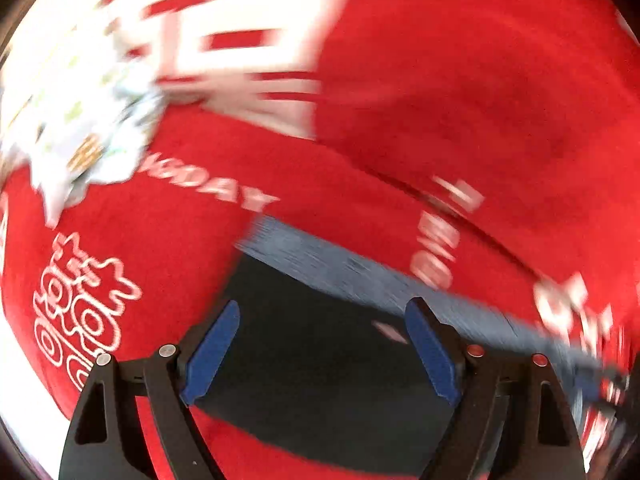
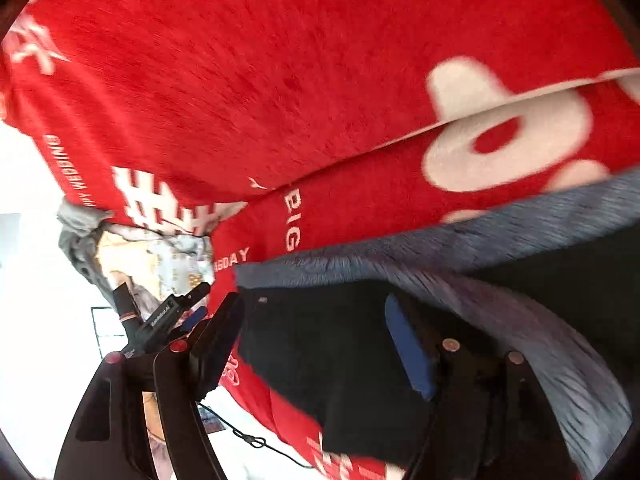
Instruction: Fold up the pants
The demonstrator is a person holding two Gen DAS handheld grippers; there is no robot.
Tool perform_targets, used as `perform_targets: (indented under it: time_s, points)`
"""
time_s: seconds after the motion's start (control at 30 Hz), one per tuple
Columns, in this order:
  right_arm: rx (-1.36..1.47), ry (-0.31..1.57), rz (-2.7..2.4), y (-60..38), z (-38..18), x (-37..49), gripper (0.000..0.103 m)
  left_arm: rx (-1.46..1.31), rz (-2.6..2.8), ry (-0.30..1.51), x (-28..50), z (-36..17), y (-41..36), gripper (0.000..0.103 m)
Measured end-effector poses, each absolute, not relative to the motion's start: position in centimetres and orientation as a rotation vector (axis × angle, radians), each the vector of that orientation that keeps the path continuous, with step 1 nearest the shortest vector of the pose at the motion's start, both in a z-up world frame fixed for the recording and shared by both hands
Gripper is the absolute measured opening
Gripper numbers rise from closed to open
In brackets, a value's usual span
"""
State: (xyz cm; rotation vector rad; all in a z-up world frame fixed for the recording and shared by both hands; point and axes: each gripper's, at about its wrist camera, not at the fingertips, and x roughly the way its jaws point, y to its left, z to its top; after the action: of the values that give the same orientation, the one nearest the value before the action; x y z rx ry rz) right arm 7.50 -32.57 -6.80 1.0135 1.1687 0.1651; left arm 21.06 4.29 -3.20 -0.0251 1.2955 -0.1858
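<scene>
The pants are black with a grey fleece lining. In the left wrist view the black cloth (image 1: 316,364) lies between the fingers of my left gripper (image 1: 322,320), with a grey lining edge (image 1: 360,276) beyond the tips; the jaws stand wide apart. In the right wrist view the black cloth (image 2: 320,356) lies between the fingers of my right gripper (image 2: 316,316), jaws also wide, with the grey lining (image 2: 460,248) folded over to the right. My left gripper (image 2: 192,308) shows at the lower left there. Both views are motion-blurred.
The pants lie on a red blanket (image 1: 440,80) with white lettering, also seen in the right wrist view (image 2: 240,80). A crumpled white patterned cloth or bag (image 2: 160,260) sits at its edge. A white floor (image 2: 40,280) and a thin black cable (image 2: 256,440) lie beyond.
</scene>
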Motion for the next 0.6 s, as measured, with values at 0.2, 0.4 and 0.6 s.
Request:
perform_targets:
  time_s: [0.2, 0.4, 0.6]
  points:
    - [1.091, 1.157, -0.116, -40.7, -5.4, -6.7, 0.076, 0.018, -0.597, 1.454, 11.6, -3.2, -9.2, 0.085]
    - [1.202, 1.179, -0.407, -46.3, -6.5, -21.6, 0.076, 0.032, -0.871, 1.573, 3.7, -5.4, -21.6, 0.085]
    - [1.353, 1.119, -0.549, -48.3, -9.1, -30.4, 0.076, 0.162, -0.983, 1.619, 0.7, -7.6, -28.7, 0.085]
